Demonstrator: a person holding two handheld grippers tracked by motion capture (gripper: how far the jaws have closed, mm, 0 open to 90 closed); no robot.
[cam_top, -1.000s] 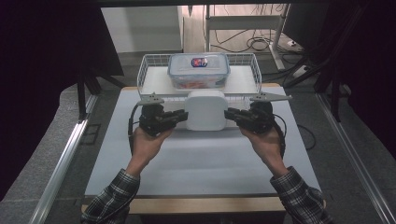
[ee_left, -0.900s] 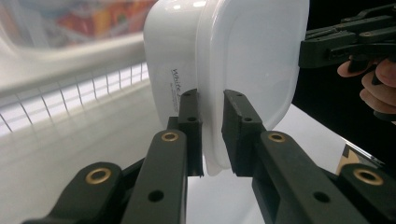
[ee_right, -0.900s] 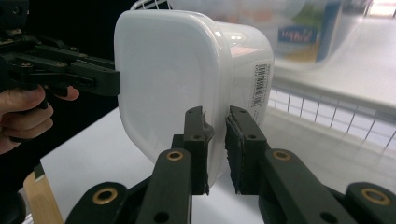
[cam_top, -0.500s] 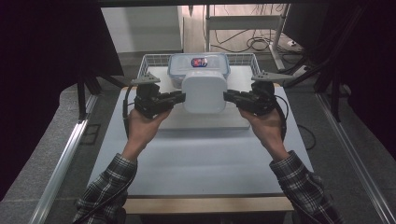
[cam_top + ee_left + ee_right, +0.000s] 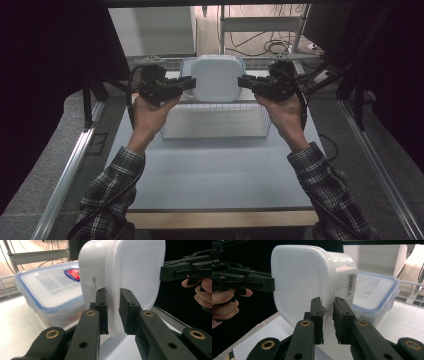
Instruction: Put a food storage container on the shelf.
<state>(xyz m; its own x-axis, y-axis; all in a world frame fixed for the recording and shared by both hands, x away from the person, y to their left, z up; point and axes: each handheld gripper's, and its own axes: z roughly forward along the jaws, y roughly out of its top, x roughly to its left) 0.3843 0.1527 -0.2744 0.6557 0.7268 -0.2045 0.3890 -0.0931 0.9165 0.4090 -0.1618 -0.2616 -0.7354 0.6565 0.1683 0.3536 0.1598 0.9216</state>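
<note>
A white lidded tub [image 5: 217,77], square with rounded corners, hangs above the far wire basket [image 5: 215,121], pinched between left hand-held gripper [image 5: 186,86] and right hand-held gripper [image 5: 243,81]; behind it sits a blue-rimmed clear box [image 5: 48,293].

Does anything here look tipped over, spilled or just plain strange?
Nothing is spilled or broken. The one oddity: the white lidded plastic container is held in the air, tipped on its side, pinched at opposite rims by the left gripper and right gripper, above the blue-rimmed clear box.
</note>
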